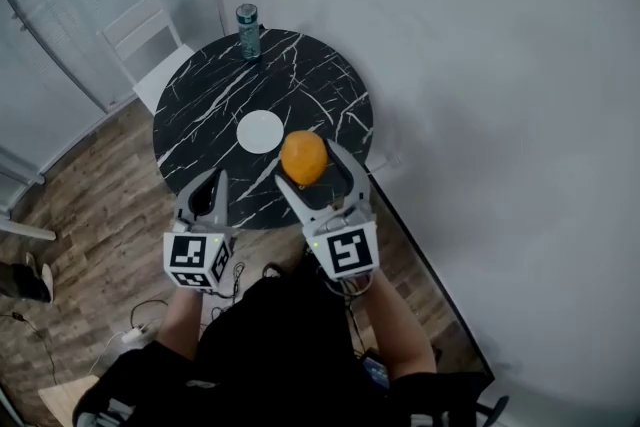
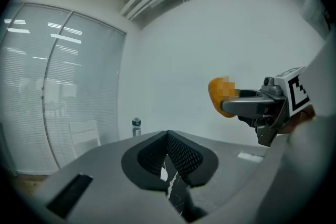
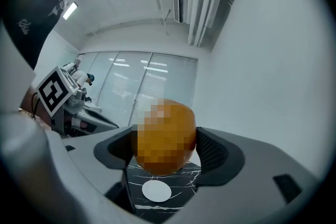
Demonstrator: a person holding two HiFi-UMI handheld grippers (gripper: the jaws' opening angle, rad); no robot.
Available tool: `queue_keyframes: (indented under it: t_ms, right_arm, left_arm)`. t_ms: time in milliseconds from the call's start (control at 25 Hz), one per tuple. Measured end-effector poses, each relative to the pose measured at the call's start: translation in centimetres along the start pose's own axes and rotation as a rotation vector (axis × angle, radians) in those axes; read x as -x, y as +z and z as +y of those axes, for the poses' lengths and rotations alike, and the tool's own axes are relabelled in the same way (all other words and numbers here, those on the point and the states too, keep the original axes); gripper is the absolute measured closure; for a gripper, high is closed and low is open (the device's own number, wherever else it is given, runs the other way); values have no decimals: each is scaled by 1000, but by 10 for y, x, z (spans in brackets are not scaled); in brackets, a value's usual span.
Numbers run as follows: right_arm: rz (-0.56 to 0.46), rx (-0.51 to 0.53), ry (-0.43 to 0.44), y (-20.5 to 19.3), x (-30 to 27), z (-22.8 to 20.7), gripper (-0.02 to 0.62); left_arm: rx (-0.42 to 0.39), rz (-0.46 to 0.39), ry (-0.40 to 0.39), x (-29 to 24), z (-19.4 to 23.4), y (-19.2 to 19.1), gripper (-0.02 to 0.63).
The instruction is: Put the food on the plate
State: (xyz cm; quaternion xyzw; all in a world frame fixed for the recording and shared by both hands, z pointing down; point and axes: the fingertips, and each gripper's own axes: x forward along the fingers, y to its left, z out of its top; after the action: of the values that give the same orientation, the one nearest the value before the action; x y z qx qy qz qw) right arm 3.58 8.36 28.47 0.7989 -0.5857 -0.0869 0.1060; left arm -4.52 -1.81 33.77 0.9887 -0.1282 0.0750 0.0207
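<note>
My right gripper [image 1: 306, 165] is shut on an orange [image 1: 303, 157], held in the air above the near part of the round black marble table [image 1: 320, 80]. In the right gripper view the orange [image 3: 165, 136] fills the gap between the jaws, and the small white plate [image 3: 157, 191] lies on the table below it. The plate [image 1: 260, 131] sits near the table's middle, just left of the orange. My left gripper [image 1: 217, 183] hovers over the table's near left edge, its jaws nearly together and empty [image 2: 168, 157]. From the left gripper view the orange [image 2: 221, 96] shows at the right.
A green-capped bottle [image 1: 248, 30] stands at the table's far edge, also seen as the bottle [image 2: 136, 127] in the left gripper view. A white chair [image 1: 150, 50] stands to the far left. A grey wall runs along the right. Cables [image 1: 140, 325] lie on the wooden floor.
</note>
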Motion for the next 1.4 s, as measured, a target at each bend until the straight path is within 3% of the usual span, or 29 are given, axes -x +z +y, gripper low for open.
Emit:
queue_keyframes:
  t_ms: [280, 760, 960, 1120, 1400]
  right_arm:
    - [8, 11, 68, -23, -42, -19, 255]
    - [41, -33, 291, -61, -138, -61, 255]
    - [92, 31, 416, -87, -174, -65, 255]
    - [191, 52, 565, -121, -195, -53, 255]
    - [309, 85, 714, -167, -226, -33, 255]
  left_arm:
    - [2, 40, 21, -40, 17, -12, 606]
    - [69, 123, 178, -118, 61, -30, 606]
    - [117, 161, 247, -143, 74, -47, 606]
    - [160, 193, 289, -155, 79, -65, 606]
    - [227, 242, 377, -163, 95, -96, 606]
